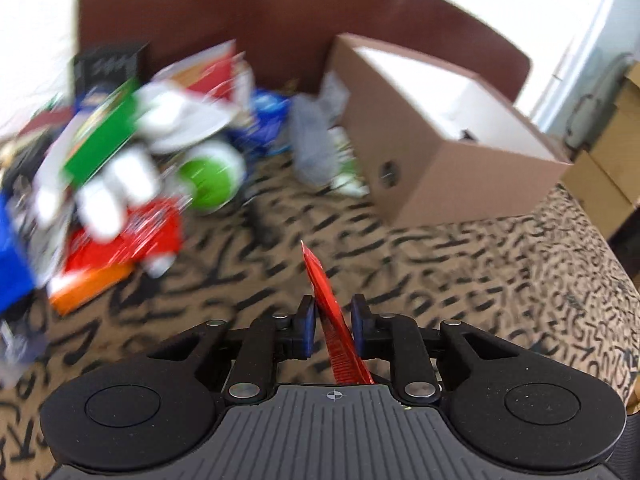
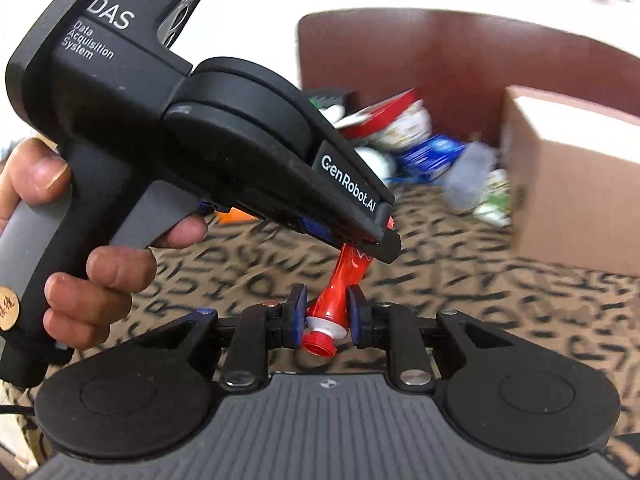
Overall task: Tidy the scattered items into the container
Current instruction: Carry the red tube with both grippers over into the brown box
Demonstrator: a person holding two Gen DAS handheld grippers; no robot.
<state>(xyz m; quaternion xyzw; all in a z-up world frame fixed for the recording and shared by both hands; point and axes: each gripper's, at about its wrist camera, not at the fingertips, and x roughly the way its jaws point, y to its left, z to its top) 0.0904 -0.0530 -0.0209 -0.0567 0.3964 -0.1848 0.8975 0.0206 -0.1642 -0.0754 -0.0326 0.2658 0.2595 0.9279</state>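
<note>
A red squeeze tube (image 2: 344, 276) with a red cap is held above the patterned cloth by both grippers. My right gripper (image 2: 326, 316) is shut on its neck just above the cap. My left gripper (image 2: 376, 240) comes in from the upper left, a hand (image 2: 80, 272) around its handle, and is shut on the tube's flat tail. In the left wrist view that tail (image 1: 328, 304) stands edge-on and slanted between the blue pads of the left gripper (image 1: 333, 320). An open cardboard box (image 1: 420, 168) stands to the right, also seen at the right edge (image 2: 560, 184).
A blurred pile of packets, boxes and a green-lidded item (image 1: 212, 176) lies at the left, backed by a dark red board (image 1: 260, 20). Clear plastic and blue packets (image 2: 432, 156) lie beside the box. The letter-patterned cloth (image 1: 440, 280) covers the surface.
</note>
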